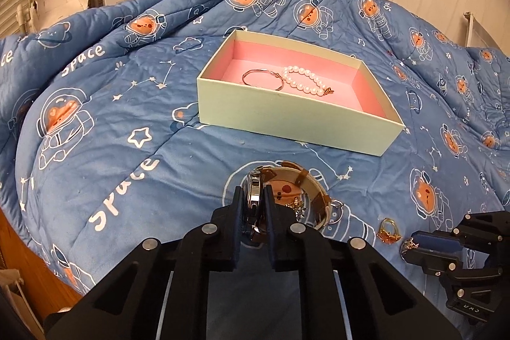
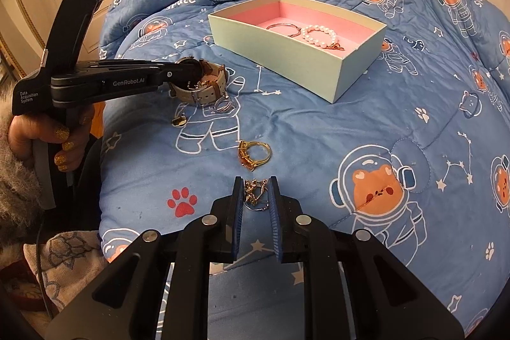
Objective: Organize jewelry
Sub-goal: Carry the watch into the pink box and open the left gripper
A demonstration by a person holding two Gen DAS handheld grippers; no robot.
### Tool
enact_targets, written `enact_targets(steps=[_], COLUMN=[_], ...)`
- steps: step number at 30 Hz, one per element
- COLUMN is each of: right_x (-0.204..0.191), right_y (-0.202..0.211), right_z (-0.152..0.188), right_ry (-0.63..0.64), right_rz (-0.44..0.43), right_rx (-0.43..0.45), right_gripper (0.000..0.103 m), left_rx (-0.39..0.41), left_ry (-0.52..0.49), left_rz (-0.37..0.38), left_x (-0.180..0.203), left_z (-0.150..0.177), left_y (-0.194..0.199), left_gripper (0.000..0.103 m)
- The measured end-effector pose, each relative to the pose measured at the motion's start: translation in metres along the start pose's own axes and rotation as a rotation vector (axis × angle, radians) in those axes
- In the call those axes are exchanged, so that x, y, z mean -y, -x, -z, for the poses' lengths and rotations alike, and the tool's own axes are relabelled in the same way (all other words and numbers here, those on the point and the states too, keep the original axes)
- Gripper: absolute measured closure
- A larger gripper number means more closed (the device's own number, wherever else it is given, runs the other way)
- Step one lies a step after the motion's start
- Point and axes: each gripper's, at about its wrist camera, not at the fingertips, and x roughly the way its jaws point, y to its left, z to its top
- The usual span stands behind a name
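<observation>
Nearest the lens in the left wrist view, the left gripper (image 1: 254, 196) has its jaws drawn in tight on the silver case of a wristwatch (image 1: 253, 199), which stands on edge between the pads at the bottom centre of the frame. The watch's brown and pale strap (image 1: 314, 190) loops away to the right, and a small gold charm (image 1: 296, 206) lies inside that loop. In the right wrist view the right gripper (image 2: 256, 191), low in the centre, is nearly closed on a small gold earring (image 2: 253, 191) with a thin hoop, pinched between its blue pads. Just above it, apart from the fingers, a gold ring with an orange stone (image 2: 253, 155) lies on the blue quilt (image 2: 318, 133) printed with astronaut bears. At the left of that view a hand (image 2: 47, 142) with glittery gold nails grips the handle of the left gripper, whose tip meets the watch. A small gold piece (image 2: 179, 120) lies just below the watch. Above centre in both views sits a pale green box (image 1: 287, 113) with a pink lining, holding a thin metal bangle (image 1: 263, 78) on the left and a pearl bracelet (image 1: 304, 80) beside it.
</observation>
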Motion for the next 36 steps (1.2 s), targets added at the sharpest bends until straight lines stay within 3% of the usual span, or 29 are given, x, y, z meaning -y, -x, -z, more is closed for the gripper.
enact_targets(steps=[6, 12, 25, 28, 36], right_x=[0.000, 0.000, 0.000, 0.000, 0.001], right_y=[0.005, 0.007, 0.003, 0.003, 0.001], right_z=[-0.004, -0.010, -0.010, -0.009, -0.009], right_ry=[-0.009, -0.016, -0.015, -0.016, -0.022], right_rz=[-0.034, -0.056, -0.044, -0.048, -0.050], right_rx=[0.023, 0.034, 0.024, 0.023, 0.021], right_gripper=[0.087, 0.087, 0.087, 0.087, 0.087], left_rx=[0.017, 0.069, 0.009, 0.024, -0.024], left_ry=[0.139, 0.178, 0.051, -0.008, -0.147], left_rz=[0.115, 0.221, 0.086, 0.008, -0.050], left_x=[-0.022, -0.032, -0.017, -0.013, 0.001], left_z=[0.006, 0.008, 0.012, 0.012, 0.017], left_y=[0.015, 0.036, 0.012, 0.012, -0.002], left_gripper=[0.091, 0.091, 0.091, 0.081, 0.079])
